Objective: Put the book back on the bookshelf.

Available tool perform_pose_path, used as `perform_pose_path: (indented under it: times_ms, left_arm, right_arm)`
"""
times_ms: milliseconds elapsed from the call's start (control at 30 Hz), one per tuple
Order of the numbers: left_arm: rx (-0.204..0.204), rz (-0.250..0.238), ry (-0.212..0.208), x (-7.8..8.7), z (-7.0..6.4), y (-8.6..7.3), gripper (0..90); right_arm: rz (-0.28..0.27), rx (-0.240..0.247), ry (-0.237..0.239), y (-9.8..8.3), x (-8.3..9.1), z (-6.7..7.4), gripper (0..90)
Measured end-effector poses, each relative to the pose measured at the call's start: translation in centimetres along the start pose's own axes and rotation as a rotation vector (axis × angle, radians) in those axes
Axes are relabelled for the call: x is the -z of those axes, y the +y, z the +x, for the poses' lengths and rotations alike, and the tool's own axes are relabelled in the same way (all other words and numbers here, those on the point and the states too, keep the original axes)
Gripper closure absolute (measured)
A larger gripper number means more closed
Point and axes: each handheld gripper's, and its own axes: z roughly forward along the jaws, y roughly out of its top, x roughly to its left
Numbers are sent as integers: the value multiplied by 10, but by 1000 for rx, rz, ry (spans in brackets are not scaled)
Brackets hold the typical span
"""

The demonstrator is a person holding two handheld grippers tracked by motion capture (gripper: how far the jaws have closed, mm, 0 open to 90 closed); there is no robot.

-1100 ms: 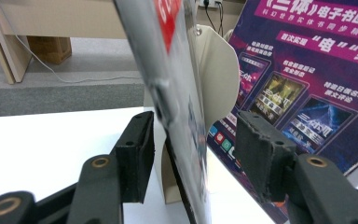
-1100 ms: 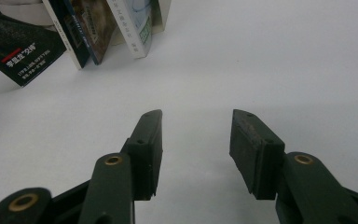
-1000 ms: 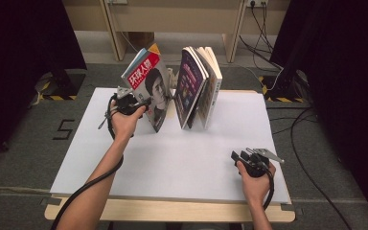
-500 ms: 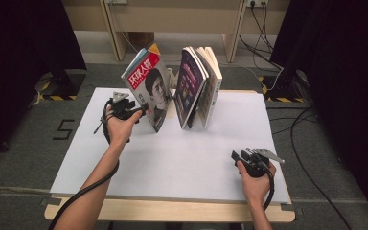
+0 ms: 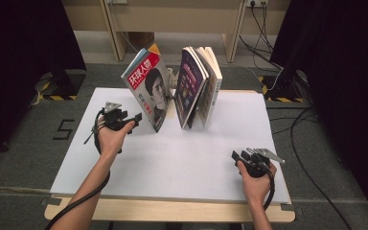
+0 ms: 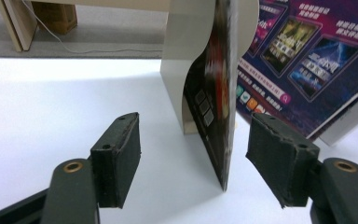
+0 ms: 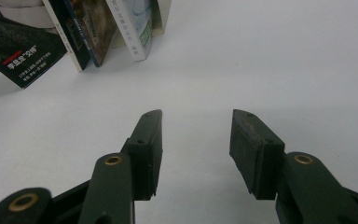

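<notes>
Standing on edge at the far middle of the white table [image 5: 182, 167], a red-covered magazine [image 5: 149, 88] is shown leaning, with a group of books [image 5: 200, 86] just beside it. The left gripper [image 5: 135, 117] is held near the magazine's lower edge, its jaws open to either side of that edge without touching. The right gripper [image 5: 236, 155] is held near the table's front right, jaws open and empty.

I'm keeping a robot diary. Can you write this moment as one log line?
left gripper: open, jaws either side of red magazine edge | right gripper: open, idle over table | purple magazine: standing
</notes>
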Motion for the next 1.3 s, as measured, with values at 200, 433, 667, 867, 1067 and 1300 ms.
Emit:
perform_pose_path:
  times_ms: [200,433,667,867,1067,1300]
  left_arm:
    - [-2,14,-3,13,8,-11,336]
    - [-3,15,-2,26,13,-24,325]
    - [-6,29,-5,32,17,-38,325]
    - [-11,54,1,39,26,-57,325]
    - [-3,60,22,47,34,-74,326]
    - [-6,66,29,53,42,-90,324]
  right_arm:
    - [0,-1,1,0,0,1,548]
    - [-1,0,-3,0,1,0,548]
    - [1,-1,-3,0,1,0,547]
    - [-2,-2,-2,0,2,-1,545]
    - [-5,-2,-4,0,2,-1,545]
    - [-2,-6,-10,0,2,-2,541]
